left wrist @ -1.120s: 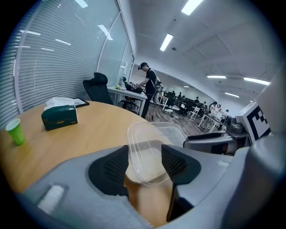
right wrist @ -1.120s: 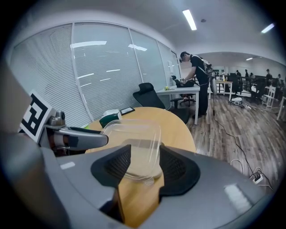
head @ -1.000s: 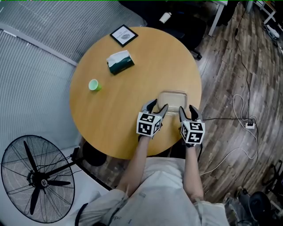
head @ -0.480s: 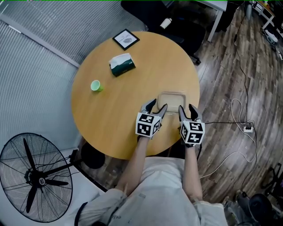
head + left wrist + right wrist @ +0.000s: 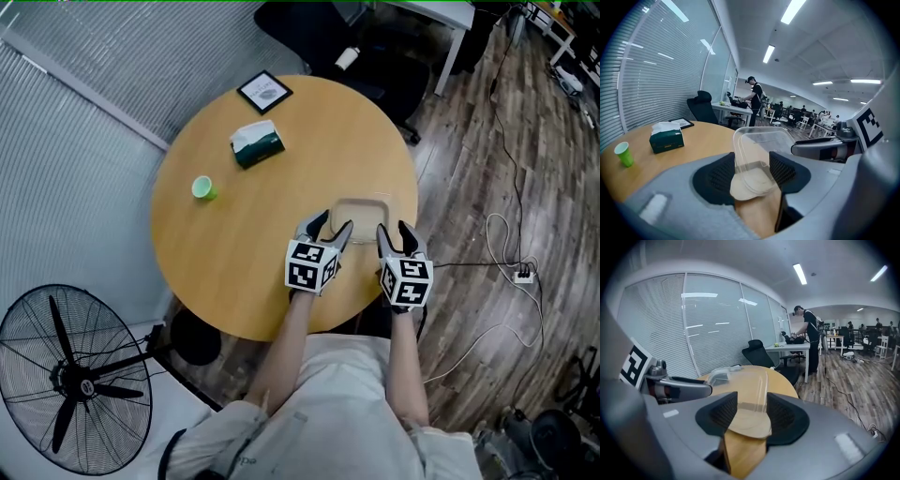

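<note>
A person is holding a clear container (image 5: 362,212) with two tools at the near edge of a round wooden worktop (image 5: 244,246), beside the edge that faces the wood-plank floor (image 5: 487,169). The left hand-held gripper (image 5: 330,227) is clamping the container's near left corner, its jaws closed only as far as the plastic between the two black pads allows. The right hand-held gripper (image 5: 394,231) is gripping the near right corner the same way, jaws narrowed onto the thin rim. In the left gripper view the container (image 5: 761,149) is rising at a tilt from between the pads of the left hand-held gripper (image 5: 752,171). In the right gripper view the container (image 5: 752,392) is showing almost edge-on in the right hand-held gripper (image 5: 751,416). The two tools are working just beside each other, marker cubes facing up.

Well apart, across the worktop, a green tissue box (image 5: 257,144), a green cup (image 5: 202,188) and a frame (image 5: 263,91) are sitting. A fan (image 5: 70,380) is standing on the floor at the person's left.
</note>
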Demonstrator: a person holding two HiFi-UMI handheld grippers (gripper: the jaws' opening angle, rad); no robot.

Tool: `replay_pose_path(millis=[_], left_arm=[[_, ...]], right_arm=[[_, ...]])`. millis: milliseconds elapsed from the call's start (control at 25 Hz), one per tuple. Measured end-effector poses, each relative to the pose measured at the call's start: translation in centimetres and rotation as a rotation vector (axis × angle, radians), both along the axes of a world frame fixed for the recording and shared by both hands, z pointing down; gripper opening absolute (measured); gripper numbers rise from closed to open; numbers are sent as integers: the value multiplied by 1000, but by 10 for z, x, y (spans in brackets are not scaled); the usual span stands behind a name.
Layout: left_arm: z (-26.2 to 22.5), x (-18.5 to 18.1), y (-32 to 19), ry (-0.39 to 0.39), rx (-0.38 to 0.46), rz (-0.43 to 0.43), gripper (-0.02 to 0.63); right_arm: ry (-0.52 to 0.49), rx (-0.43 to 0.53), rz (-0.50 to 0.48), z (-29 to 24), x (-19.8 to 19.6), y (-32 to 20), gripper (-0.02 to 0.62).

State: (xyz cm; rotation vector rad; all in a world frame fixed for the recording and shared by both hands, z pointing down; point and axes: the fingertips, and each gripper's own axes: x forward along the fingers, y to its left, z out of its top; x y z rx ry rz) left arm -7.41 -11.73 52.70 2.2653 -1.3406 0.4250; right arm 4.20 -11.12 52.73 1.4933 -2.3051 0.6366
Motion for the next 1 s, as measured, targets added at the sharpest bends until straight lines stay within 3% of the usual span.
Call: replay_pose_path(millis=[1000], left_arm=[[-6,7,5,2,16,18,235]], right_arm=[[-2,4,11,-6,7,9,170]])
